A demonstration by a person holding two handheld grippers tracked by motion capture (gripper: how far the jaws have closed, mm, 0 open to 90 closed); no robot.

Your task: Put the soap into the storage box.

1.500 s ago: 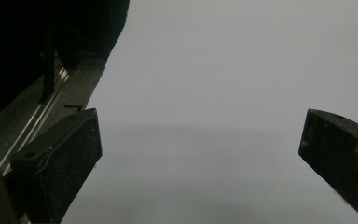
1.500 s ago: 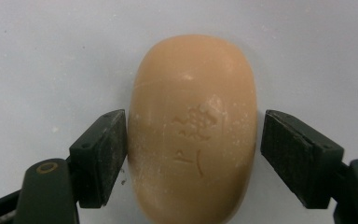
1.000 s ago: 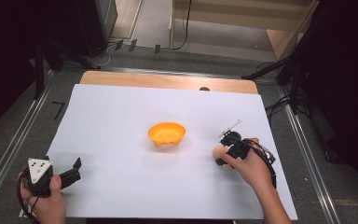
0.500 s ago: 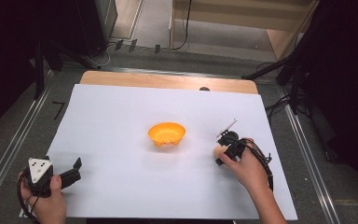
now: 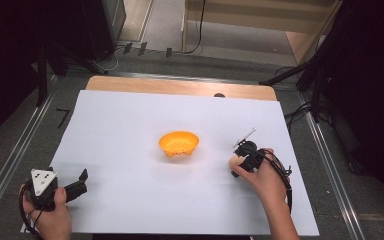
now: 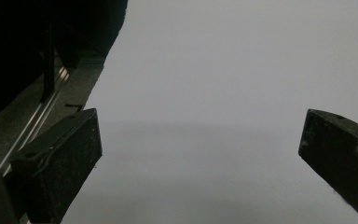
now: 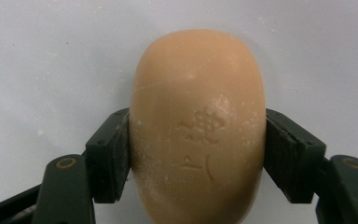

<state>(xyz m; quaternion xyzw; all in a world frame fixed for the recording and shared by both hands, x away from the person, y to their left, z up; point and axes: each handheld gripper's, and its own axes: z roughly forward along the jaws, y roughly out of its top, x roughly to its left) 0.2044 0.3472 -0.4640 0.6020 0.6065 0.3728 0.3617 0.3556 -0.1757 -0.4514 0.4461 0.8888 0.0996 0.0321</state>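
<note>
A tan oval soap bar (image 7: 198, 70) with a stamped mark lies on the white sheet (image 5: 130, 125). My right gripper (image 7: 198, 130) has just been closing, and both pads now press on the bar's sides. In the high view the right gripper (image 5: 238, 162) sits at the right of the sheet, with the soap bar (image 5: 234, 161) peeking out at its tip. An orange bowl (image 5: 179, 143) stands at the middle of the sheet, a short way left of it. My left gripper (image 5: 81, 182) rests at the front left corner, and its jaws (image 6: 200, 135) stand wide apart over bare paper.
The white sheet covers most of a wooden table (image 5: 180, 86). Metal rails (image 5: 10, 165) run along both sides of the table. Dark stands and cables (image 5: 300, 110) crowd the floor behind and to the right.
The right gripper's jaws have drawn in around the soap bar. Both hands stay where they were.
</note>
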